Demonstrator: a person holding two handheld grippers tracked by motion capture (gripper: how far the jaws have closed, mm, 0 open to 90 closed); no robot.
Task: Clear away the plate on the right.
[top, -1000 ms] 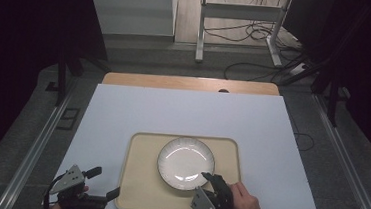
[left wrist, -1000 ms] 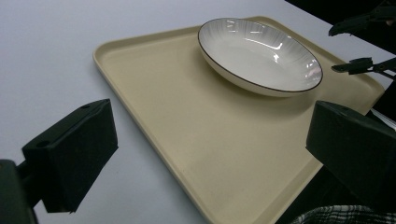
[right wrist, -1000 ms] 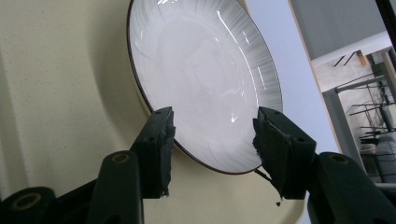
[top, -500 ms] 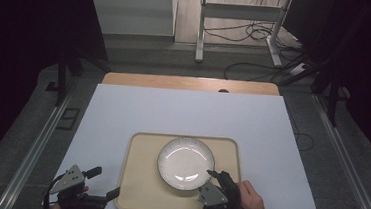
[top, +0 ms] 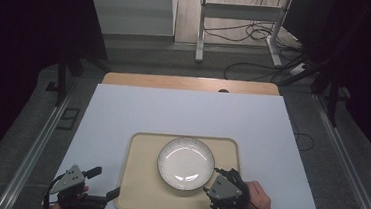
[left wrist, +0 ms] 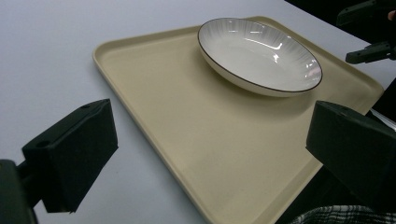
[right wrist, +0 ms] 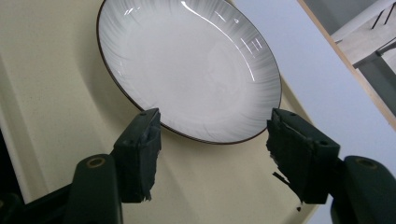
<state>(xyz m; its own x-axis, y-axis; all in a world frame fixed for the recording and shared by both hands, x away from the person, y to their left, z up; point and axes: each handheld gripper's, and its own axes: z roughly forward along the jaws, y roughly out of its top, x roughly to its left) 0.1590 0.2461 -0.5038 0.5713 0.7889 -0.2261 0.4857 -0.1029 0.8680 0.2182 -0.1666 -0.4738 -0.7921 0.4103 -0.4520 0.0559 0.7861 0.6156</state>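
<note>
A white plate (top: 186, 163) with a thin dark rim rests on a beige tray (top: 140, 181) near the table's front edge. My right gripper (top: 213, 181) is open at the plate's near right rim. In the right gripper view its jaws straddle the edge of the plate (right wrist: 187, 65) without closing on it, the gripper (right wrist: 212, 140) low over the tray (right wrist: 42, 84). My left gripper (top: 103, 182) stands open just off the tray's left front corner. The left gripper view looks across the tray (left wrist: 187, 121) to the plate (left wrist: 259, 53), with the gripper (left wrist: 210, 140) holding nothing.
A white sheet (top: 182, 114) covers the table, and a strip of wooden tabletop (top: 190, 83) shows at the far edge. Beyond it are floor cables (top: 249, 32) and metal frame legs (top: 201, 23). Dark rails run along both sides.
My right gripper has shifted slightly to the right and forward along the plate's rim. The left gripper, plate and tray have stayed put.
</note>
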